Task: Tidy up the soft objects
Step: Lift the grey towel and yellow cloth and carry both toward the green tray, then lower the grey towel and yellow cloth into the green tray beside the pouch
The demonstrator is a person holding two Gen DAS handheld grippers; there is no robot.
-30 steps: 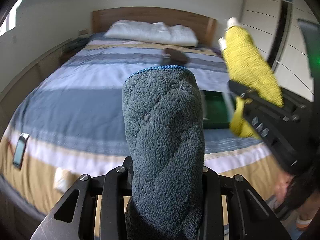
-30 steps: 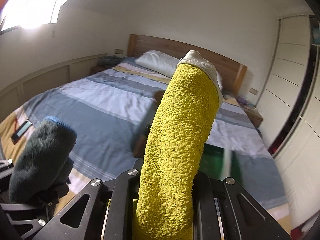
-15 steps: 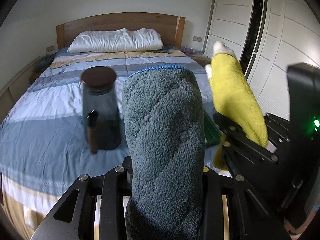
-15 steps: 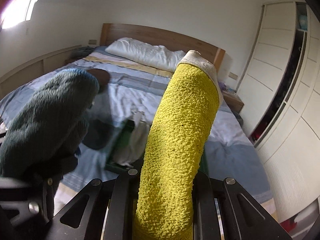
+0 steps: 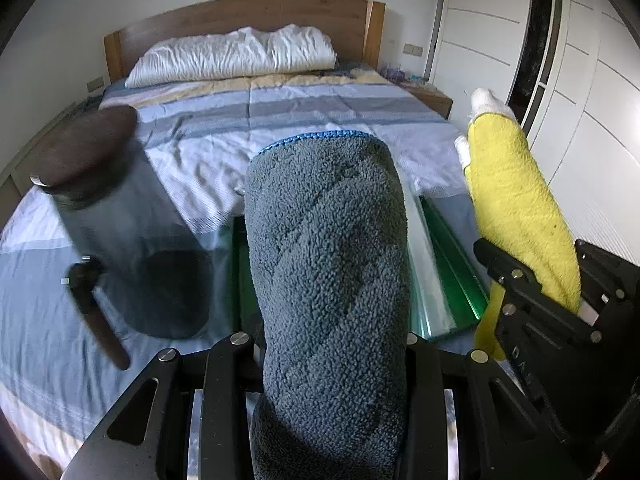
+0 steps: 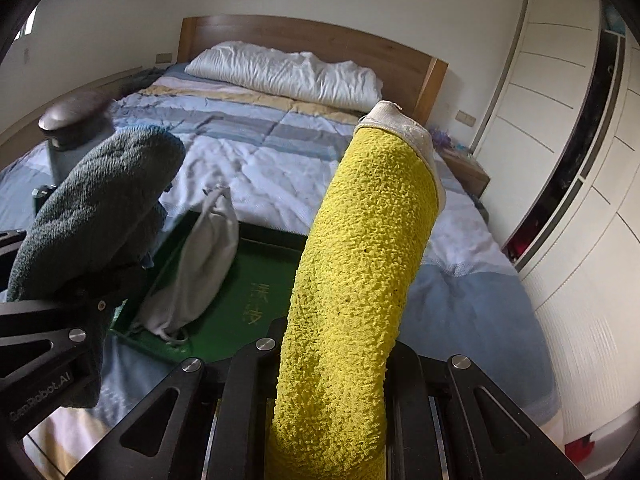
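My left gripper (image 5: 328,344) is shut on a rolled dark grey fleece towel (image 5: 328,248) that stands up between its fingers and hides the fingertips. My right gripper (image 6: 332,344) is shut on a rolled yellow towel (image 6: 360,248) with a white edge at its top. Each roll shows in the other view: the yellow towel (image 5: 516,208) at the right, the grey towel (image 6: 92,208) at the left. Both hang over the bed's foot, above a green tray (image 6: 256,276) in which a grey cloth bag (image 6: 200,256) lies.
A dark glass jar with a brown lid (image 5: 116,216) stands on the striped bedspread (image 5: 280,120) left of the tray, blurred. White pillows (image 5: 236,56) lie against the wooden headboard. White wardrobe doors (image 6: 568,152) run along the right side.
Both grippers have swept across the bed's foot and dropped lower with their rolls still held. The jar and green tray have come close beneath them.
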